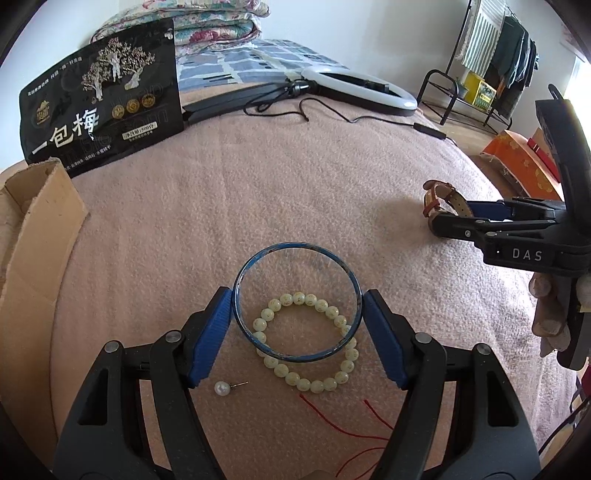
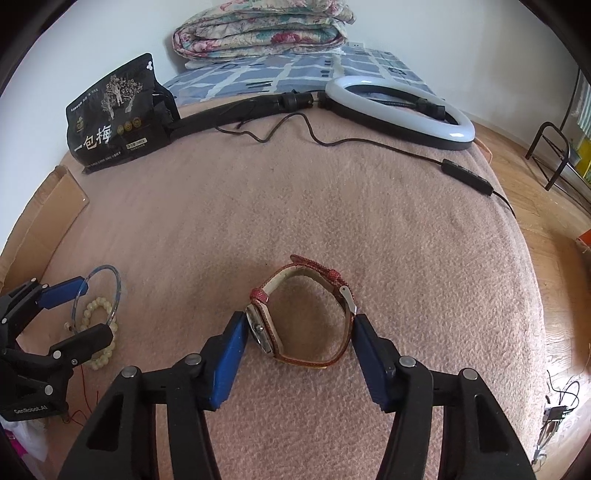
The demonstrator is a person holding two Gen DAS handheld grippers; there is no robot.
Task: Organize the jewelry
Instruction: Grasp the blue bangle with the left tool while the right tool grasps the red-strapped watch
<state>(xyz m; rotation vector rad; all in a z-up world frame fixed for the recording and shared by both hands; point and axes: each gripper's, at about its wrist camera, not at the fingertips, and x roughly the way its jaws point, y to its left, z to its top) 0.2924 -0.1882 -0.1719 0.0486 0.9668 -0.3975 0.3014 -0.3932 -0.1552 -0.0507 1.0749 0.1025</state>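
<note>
My left gripper [image 1: 297,306] is shut on a clear blue-rimmed bangle [image 1: 295,254], its blue pads pressing both sides, just above the pink blanket. Under it lies a pale bead bracelet [image 1: 317,384]; a pearl earring [image 1: 221,387] and red thread [image 1: 332,421] lie nearby. My right gripper [image 2: 299,332] is shut on a red-strap wristwatch [image 2: 317,275], the pads touching its face and clasp. The bangle [image 2: 116,291] and left gripper [image 2: 83,310] show at the left of the right wrist view; the watch [image 1: 439,199] and right gripper [image 1: 448,218] show at the right of the left wrist view.
A cardboard box [image 1: 37,236] stands at the left edge. A black snack bag [image 1: 103,99], a ring light [image 2: 399,110] with its cable, and a folded quilt [image 2: 262,29] lie at the back. The bed edge and wooden floor [image 2: 546,258] are on the right.
</note>
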